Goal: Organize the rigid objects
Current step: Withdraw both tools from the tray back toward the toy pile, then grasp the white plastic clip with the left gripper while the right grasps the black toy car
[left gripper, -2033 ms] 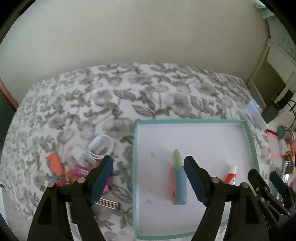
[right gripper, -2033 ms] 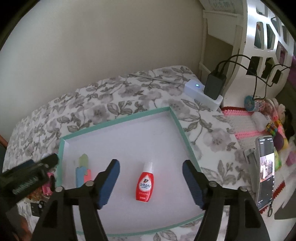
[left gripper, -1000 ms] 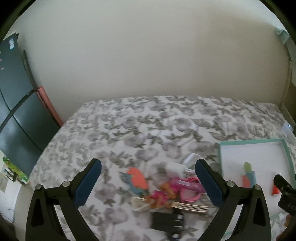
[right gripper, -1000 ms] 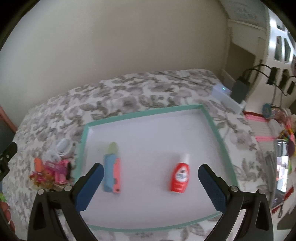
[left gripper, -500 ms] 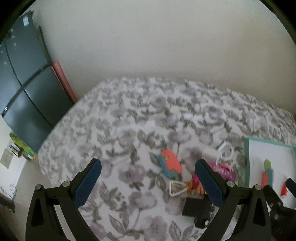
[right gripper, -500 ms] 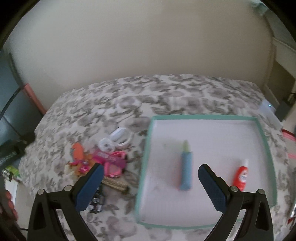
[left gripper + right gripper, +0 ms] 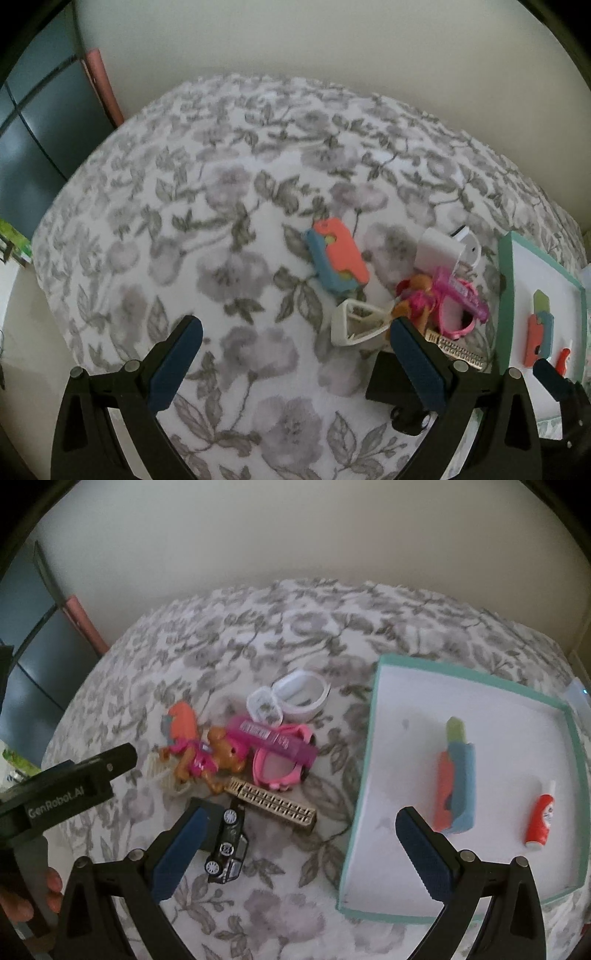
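Hovering wide open and empty, both the left gripper (image 7: 291,358) and right gripper (image 7: 301,849) face the toy pile (image 7: 236,760) just left of the tray (image 7: 373,775), likely choosing the next piece; a cutter (image 7: 456,779) and bottle (image 7: 541,821) already lie inside

Both cams look down at a slant over the floral bed toward the far wall, from a fair way above it. Left wrist view sits further left, with the toy pile (image 7: 436,295) at its right. Right wrist view faces the pile and teal tray (image 7: 376,716). Both share pile and tray.
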Tool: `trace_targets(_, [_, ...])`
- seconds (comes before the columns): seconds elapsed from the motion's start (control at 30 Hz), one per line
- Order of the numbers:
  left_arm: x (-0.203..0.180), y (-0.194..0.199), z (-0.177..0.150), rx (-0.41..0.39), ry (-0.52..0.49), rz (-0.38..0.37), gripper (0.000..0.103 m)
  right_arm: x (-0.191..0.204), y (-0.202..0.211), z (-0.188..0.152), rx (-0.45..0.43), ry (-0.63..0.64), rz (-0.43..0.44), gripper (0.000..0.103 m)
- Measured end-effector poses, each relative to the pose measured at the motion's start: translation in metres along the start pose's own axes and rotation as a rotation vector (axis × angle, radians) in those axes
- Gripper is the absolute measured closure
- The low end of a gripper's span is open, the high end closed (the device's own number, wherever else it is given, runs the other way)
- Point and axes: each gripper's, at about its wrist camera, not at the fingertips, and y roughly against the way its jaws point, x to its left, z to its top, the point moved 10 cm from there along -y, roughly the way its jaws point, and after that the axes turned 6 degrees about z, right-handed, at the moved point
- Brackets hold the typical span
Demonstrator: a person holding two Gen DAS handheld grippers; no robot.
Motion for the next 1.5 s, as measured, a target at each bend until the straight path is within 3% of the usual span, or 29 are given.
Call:
trace_targets(0.37, [-0.009, -0.021, -0.013, 0.099, 0.037, -0.111, 0.002, 0.014, -0.024, -0.024, 0.096, 0.032, 0.023, 0.0])
trace_targets(0.77, [-0.026, -0.037, -0.012, 0.117, 0.022, -0.166, 0.004, 0.023, -0.024, -0.037, 0.141, 0.097, -0.005, 0.001])
trace_targets(0.97, [-0.03, -0.035, -0.006, 0.089, 0.045, -0.212, 0.008, 0.041, -0.023, -0.04, 0.154, 0.146, 0.017, 0.01])
trace_targets(1.0, [-0.032, -0.035, -0.005, 0.087, 0.046, -0.224, 0.017, 0.043, -0.025, -0.042, 0.163, 0.15, 0.025, 0.013])
trace_targets(1.07, [-0.035, -0.033, -0.003, 0.078, 0.05, -0.254, 0.023, 0.044, -0.03, -0.045, 0.178, 0.147, 0.034, 0.016])
trace_targets(1.27, [-0.037, -0.033, -0.002, 0.075, 0.037, -0.254, 0.024, 0.044, -0.042, -0.051, 0.196, 0.138, 0.039, 0.017])
trace_targets(1.5, [-0.038, -0.033, -0.006, 0.092, 0.006, -0.264, 0.028, 0.045, -0.055, -0.052, 0.193, 0.158, -0.005, 0.029])
